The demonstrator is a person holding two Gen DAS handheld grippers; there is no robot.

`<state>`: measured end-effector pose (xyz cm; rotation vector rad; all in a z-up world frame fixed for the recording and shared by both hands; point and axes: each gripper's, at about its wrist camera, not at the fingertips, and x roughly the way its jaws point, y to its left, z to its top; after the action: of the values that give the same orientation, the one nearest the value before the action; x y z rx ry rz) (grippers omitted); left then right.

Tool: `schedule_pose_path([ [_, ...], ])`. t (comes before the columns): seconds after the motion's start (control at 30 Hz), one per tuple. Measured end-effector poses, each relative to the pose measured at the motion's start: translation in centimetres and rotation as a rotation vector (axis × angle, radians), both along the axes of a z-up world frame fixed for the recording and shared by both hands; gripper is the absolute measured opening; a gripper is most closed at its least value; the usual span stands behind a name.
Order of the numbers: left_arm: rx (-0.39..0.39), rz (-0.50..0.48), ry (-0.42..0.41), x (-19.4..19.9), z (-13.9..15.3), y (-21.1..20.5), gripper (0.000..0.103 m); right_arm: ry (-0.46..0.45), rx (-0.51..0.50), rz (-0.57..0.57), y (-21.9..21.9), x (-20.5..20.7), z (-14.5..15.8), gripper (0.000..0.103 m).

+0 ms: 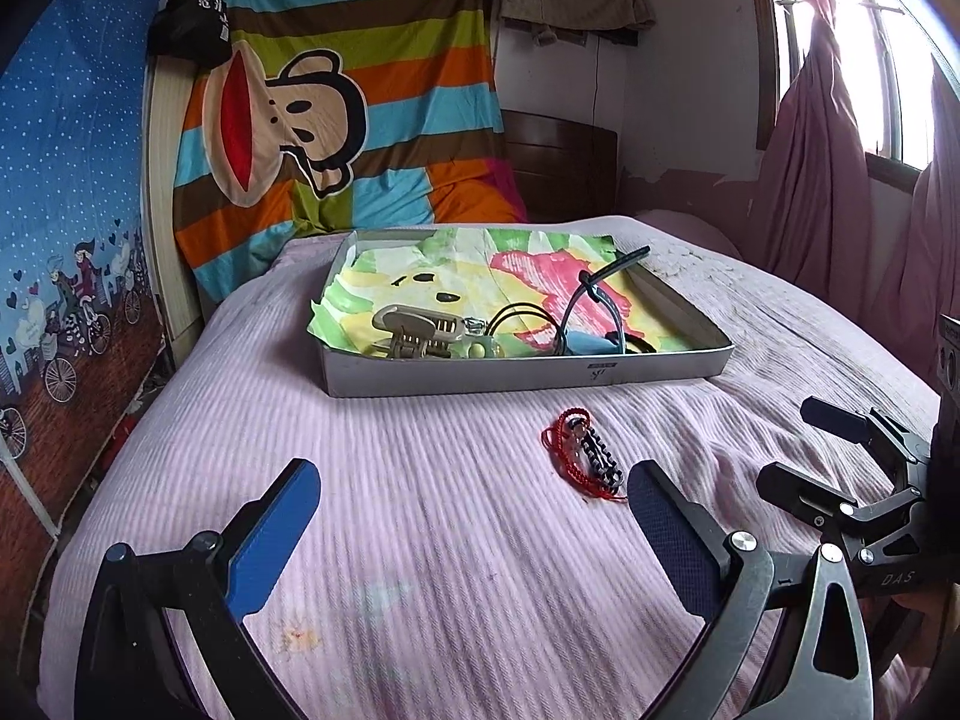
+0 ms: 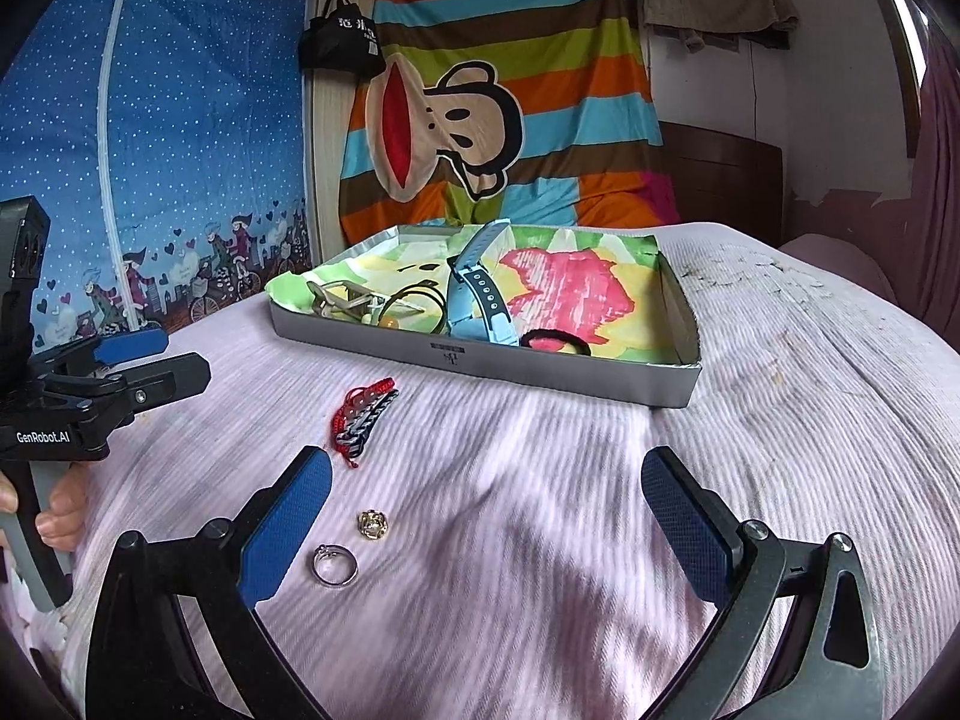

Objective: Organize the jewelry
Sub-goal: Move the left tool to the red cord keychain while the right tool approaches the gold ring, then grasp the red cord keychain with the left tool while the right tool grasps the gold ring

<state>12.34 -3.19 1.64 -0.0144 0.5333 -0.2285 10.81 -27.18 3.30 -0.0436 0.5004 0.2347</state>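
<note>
I have both tongs spread wide over the pink bedspread, gripping nothing. My left gripper hangs just short of the red and black braided bracelets, which lie in 1 tangle on the cover in front of the grey tray. My right gripper sits with 2 rings near its left finger: a silver ring and a gold ring. The tray already holds a blue watch, a hair claw and black hair ties.
</note>
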Motion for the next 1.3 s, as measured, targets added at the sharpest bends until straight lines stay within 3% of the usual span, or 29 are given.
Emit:
schedule_pose_path([
  [0.13, -0.005, -0.018, 0.043, 1.0, -0.5, -0.3, 0.096, 0.042, 0.004, 0.022, 0.2, 0.7, -0.6, 0.1],
  [0.2, -0.012, -0.028, 0.068, 1.7, -0.8, -0.5, 0.091, 0.064, 0.001, 0.034, 0.4, 1.1, -1.0, 0.091],
  [0.27, -0.016, -0.038, 0.095, 2.3, -1.1, -0.7, 0.086, 0.088, -0.005, 0.05, 0.7, 1.5, -1.4, 0.073],
  [0.63, -0.001, -0.127, 0.205, 4.8, -2.7, -2.9, 0.054, 0.17, -0.008, 0.153, 2.0, 2.3, -2.7, 0.037],
  [1.0, 0.026, -0.186, 0.253, 6.2, -3.2, -4.6, 0.037, 0.201, -0.047, 0.247, 3.6, 1.9, -3.1, 0.027],
  [1.3, 0.015, -0.202, 0.289, 7.3, -3.8, -5.2, 0.013, 0.251, -0.069, 0.237, 4.1, 2.5, -3.8, 0.018],
])
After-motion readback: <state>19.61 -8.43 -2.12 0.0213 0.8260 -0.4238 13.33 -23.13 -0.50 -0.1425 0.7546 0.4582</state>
